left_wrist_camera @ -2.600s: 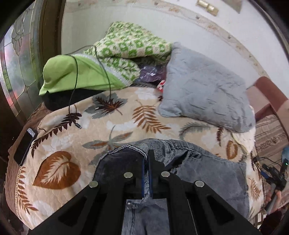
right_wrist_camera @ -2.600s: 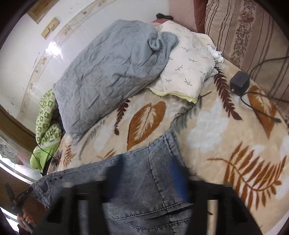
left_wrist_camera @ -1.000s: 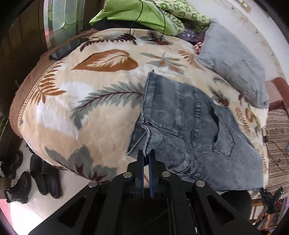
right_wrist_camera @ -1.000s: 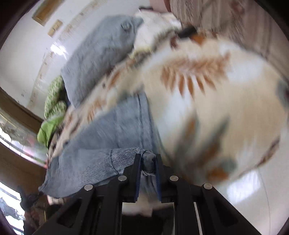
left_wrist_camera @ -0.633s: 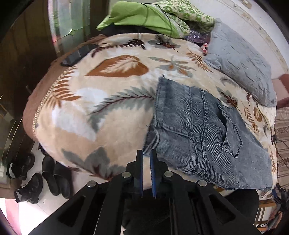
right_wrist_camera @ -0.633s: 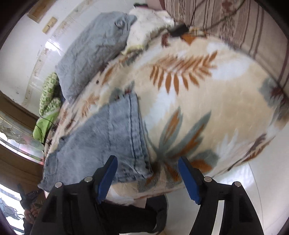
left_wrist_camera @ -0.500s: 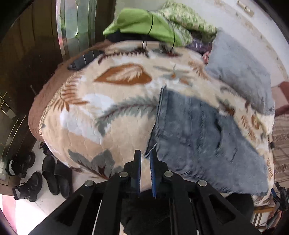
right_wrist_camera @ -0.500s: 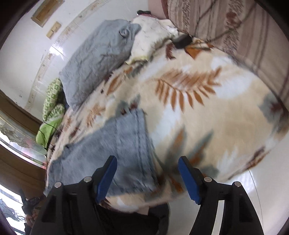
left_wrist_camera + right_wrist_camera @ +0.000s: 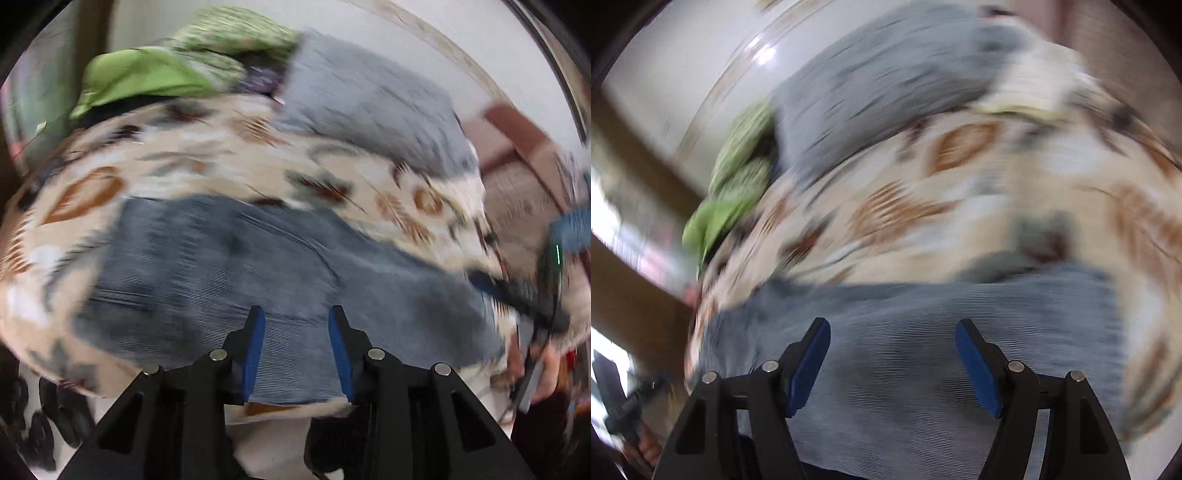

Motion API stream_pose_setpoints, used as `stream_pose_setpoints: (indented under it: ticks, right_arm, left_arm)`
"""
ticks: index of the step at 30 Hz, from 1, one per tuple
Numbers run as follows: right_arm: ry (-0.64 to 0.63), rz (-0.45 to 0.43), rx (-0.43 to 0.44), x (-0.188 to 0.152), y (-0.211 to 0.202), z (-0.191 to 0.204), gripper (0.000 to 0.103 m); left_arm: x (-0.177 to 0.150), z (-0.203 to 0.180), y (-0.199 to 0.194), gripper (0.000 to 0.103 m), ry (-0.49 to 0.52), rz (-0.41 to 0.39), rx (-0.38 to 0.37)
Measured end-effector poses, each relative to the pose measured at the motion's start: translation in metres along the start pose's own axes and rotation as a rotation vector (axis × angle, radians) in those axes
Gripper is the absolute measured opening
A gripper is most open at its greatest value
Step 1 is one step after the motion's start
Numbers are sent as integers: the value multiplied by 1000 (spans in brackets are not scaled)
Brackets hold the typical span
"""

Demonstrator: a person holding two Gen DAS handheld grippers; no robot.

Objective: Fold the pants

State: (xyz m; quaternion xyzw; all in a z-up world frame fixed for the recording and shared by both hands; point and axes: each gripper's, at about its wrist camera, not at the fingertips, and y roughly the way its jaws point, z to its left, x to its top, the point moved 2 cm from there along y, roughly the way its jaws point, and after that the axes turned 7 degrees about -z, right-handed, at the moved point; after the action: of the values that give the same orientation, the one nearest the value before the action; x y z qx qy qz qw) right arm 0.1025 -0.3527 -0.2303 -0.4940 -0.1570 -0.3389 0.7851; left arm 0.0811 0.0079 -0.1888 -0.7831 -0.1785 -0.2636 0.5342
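Note:
Both views are smeared by motion. The folded grey-blue jeans (image 9: 229, 273) lie flat near the front edge of the leaf-patterned blanket (image 9: 207, 162). My left gripper (image 9: 297, 325) hovers over their near edge; its blue-padded jaws are opening and no cloth is pinched between them. In the right wrist view the jeans (image 9: 923, 332) fill the lower middle, and my right gripper (image 9: 892, 334) stands wide open above them, holding nothing. At the left wrist view's right edge the other gripper (image 9: 535, 291) shows, held by a hand.
A grey quilted pillow (image 9: 369, 99) and a pile of green cloth (image 9: 147, 77) lie at the back of the bed. A cream pillow (image 9: 1034, 88) sits beside the grey one. Dark shoes (image 9: 44, 424) stand on the floor below the bed's edge.
Both grippers let go of the jeans and swung inward over them. The left jaws, shut half a second ago, now stand apart; the right jaws stay wide.

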Motion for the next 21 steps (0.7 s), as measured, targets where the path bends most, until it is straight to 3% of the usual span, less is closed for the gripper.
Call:
stream_pose_setpoints:
  ticks: [4, 7, 9, 11, 15, 19, 21]
  right_arm:
    - [-102, 122, 114, 12, 52, 54, 73]
    - [-155, 211, 140, 17, 91, 77, 73]
    - [-181, 257, 164, 19, 111, 87, 65]
    - [-200, 288, 187, 20, 130, 97, 63]
    - [-247, 331, 176, 21, 157, 111, 63]
    - [-302, 382, 152, 14, 176, 122, 63]
    - [-350, 400, 124, 8, 182, 127, 53]
  left_arm:
    - [-24, -30, 35, 36, 83, 56, -27]
    - [-37, -29, 51, 36, 95, 80, -24]
    - [-42, -24, 60, 36, 93, 79, -13]
    - [-48, -21, 68, 36, 98, 82, -17]
    - [-63, -23, 71, 36, 213, -24, -3]
    - [-66, -30, 73, 38, 260, -53, -16]
    - [-64, -28, 76, 38, 237, -48, -33]
